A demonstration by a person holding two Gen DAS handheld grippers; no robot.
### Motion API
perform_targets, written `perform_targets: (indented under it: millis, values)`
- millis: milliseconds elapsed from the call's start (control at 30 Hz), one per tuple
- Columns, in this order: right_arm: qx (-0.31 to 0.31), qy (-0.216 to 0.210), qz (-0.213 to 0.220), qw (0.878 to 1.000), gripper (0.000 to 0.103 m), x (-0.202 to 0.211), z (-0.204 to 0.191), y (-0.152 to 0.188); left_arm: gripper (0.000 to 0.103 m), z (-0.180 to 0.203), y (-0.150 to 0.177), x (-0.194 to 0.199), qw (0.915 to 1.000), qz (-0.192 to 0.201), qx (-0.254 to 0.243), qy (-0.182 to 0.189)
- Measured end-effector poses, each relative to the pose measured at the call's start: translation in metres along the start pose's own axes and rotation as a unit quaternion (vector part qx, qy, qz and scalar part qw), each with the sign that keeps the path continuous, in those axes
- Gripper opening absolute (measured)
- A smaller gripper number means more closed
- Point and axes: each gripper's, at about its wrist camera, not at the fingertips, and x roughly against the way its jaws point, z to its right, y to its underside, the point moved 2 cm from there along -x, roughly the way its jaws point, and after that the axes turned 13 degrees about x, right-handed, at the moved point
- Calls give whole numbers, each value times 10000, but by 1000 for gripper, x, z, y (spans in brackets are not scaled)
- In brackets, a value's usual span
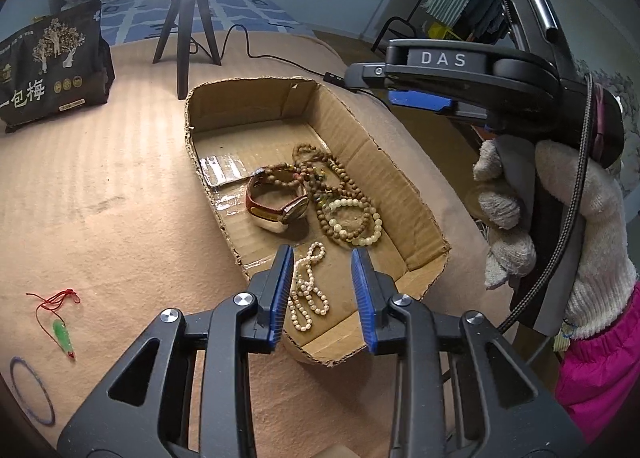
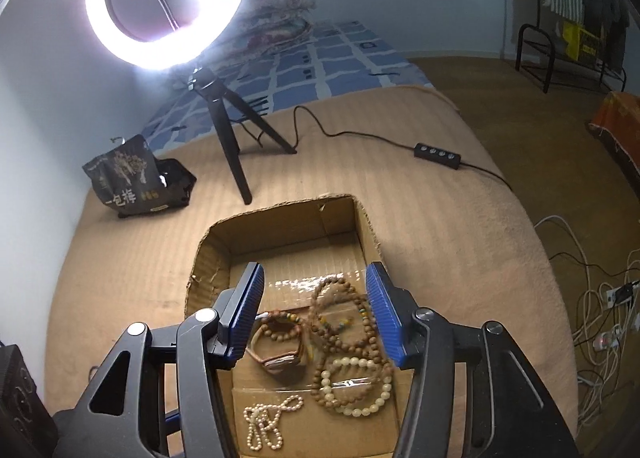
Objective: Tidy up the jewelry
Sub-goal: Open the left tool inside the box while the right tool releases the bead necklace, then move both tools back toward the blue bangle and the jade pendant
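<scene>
A shallow cardboard box (image 1: pixel 404 197) (image 2: pixel 208 270) lies on a tan blanket. Inside it are a pearl necklace (image 1: pixel 308 290) (image 2: pixel 264 424), a watch with a brown strap (image 1: pixel 280 205) (image 2: pixel 280 362), brown wooden bead strings (image 1: pixel 320 169) (image 2: pixel 340 322) and a pale bead bracelet (image 1: pixel 356 221) (image 2: pixel 356 386). My left gripper (image 1: pixel 322 262) hovers open over the box's near end, the pearls lying loose below its blue pads. My right gripper (image 2: pixel 316 278) stands open above the wooden beads, holding nothing. A gloved hand (image 1: pixel 560 217) carries the right gripper in the left wrist view.
On the blanket left of the box lie a green pendant on red cord (image 1: pixel 62 332) and a thin blue bangle (image 1: pixel 32 390). A ring light on a black tripod (image 2: pixel 236 129) (image 1: pixel 186 29), its cable and switch (image 2: pixel 438 153), and a dark snack bag (image 1: pixel 52 65) (image 2: pixel 136 181) stand behind the box.
</scene>
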Motion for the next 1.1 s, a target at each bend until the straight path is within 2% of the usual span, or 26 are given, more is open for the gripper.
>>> perform_targets:
  millis: [233, 300, 533, 633, 700, 767, 833, 1100]
  values:
    - [45, 44, -17, 10000, 52, 3, -4, 0, 31, -2, 0, 4, 10000, 41, -30, -66]
    - [79, 70, -9, 9999, 52, 4, -5, 0, 39, -2, 0, 7, 9999, 56, -32, -88]
    - [140, 109, 99, 9998, 52, 18, -11, -2, 40, -5, -1, 21, 9997, 176, -75, -155]
    - [217, 127, 122, 9996, 53, 24, -18, -3, 47, -8, 0, 29, 9992, 249, -152, -258]
    - [257, 123, 140, 9995, 56, 27, -21, -2, 53, -12, 1, 34, 9988, 314, -186, -334]
    - [304, 166, 189, 9992, 67, 31, -26, -2, 57, -16, 2, 41, 9983, 371, -217, -406]
    - [375, 242, 253, 9987, 70, 35, -32, -2, 62, -21, 3, 46, 9975, 427, -252, -502]
    - [539, 182, 316, 9979, 70, 41, -56, -1, 65, -52, 8, 66, 9938, 529, -306, -933]
